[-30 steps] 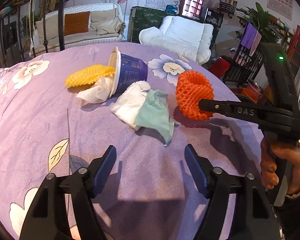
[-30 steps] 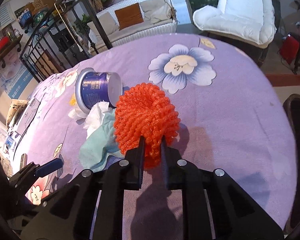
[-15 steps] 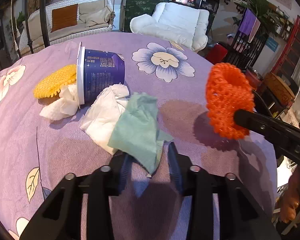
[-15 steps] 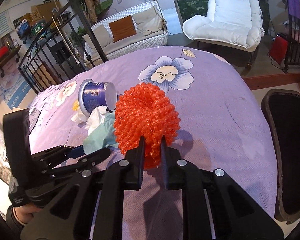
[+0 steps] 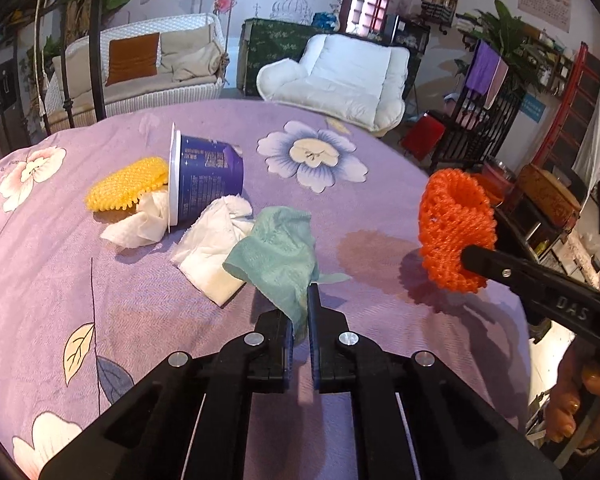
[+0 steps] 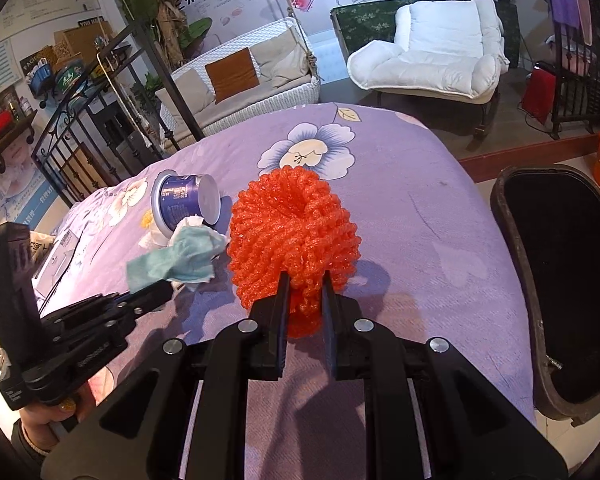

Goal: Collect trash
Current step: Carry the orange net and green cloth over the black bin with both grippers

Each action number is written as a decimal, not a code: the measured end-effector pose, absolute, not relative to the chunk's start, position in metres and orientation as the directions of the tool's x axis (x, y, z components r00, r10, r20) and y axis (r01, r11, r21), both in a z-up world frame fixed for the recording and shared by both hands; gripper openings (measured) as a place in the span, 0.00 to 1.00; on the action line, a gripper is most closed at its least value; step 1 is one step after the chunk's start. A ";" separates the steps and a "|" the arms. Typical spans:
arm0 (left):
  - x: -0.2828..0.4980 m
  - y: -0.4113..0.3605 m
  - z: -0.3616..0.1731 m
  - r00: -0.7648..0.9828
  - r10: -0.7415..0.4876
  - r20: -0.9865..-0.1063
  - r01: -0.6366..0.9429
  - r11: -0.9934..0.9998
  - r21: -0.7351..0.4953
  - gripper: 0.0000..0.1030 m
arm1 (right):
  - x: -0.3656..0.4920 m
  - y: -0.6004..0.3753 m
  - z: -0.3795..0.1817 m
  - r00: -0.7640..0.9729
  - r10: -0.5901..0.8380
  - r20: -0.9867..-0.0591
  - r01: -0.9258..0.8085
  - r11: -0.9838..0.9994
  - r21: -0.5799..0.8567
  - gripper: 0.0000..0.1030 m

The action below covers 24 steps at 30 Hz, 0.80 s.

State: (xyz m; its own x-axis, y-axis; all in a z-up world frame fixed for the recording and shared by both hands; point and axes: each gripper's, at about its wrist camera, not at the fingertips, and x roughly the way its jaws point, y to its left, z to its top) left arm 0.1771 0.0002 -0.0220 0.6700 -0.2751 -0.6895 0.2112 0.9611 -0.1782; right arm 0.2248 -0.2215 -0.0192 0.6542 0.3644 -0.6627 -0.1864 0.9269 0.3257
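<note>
Orange net (image 6: 294, 236), green cloth (image 5: 276, 256), blue cup (image 5: 208, 178), purple floral tablecloth (image 5: 380, 208).

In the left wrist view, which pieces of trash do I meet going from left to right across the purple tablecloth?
yellow foam net → blue cup → green tissue → orange foam net

Both wrist views look down, close, over the purple tablecloth (image 5: 160, 300); sharing it.

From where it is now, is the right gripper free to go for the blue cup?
Probably not yet. The right gripper is shut on the orange foam net, which also sits between it and the blue cup. The black bin stands open to its right for dropping the net first.
</note>
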 end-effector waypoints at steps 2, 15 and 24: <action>0.172 -0.003 -0.019 0.676 -0.290 -0.678 0.218 0.957 -0.192 0.07 | 0.220 -0.227 -0.018 0.662 0.359 -0.658 -0.179 0.928 0.326 0.16; 0.151 -0.044 -0.005 0.674 -0.394 -0.624 0.324 0.918 -0.230 0.07 | 0.190 -0.278 -0.009 0.732 0.283 -0.620 -0.087 0.941 0.326 0.15; 0.151 -0.096 0.004 0.648 -0.481 -0.591 0.448 0.868 -0.215 0.07 | 0.170 -0.344 0.000 0.788 0.153 -0.596 0.048 0.950 0.307 0.15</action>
State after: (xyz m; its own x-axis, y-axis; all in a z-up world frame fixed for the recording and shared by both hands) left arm 0.1511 -0.0964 0.0039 0.6478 -0.4808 -0.5909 0.4483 0.8677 -0.2146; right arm 0.1703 -0.3441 0.0001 0.7882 0.1528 -0.5961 0.0480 0.9504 0.3072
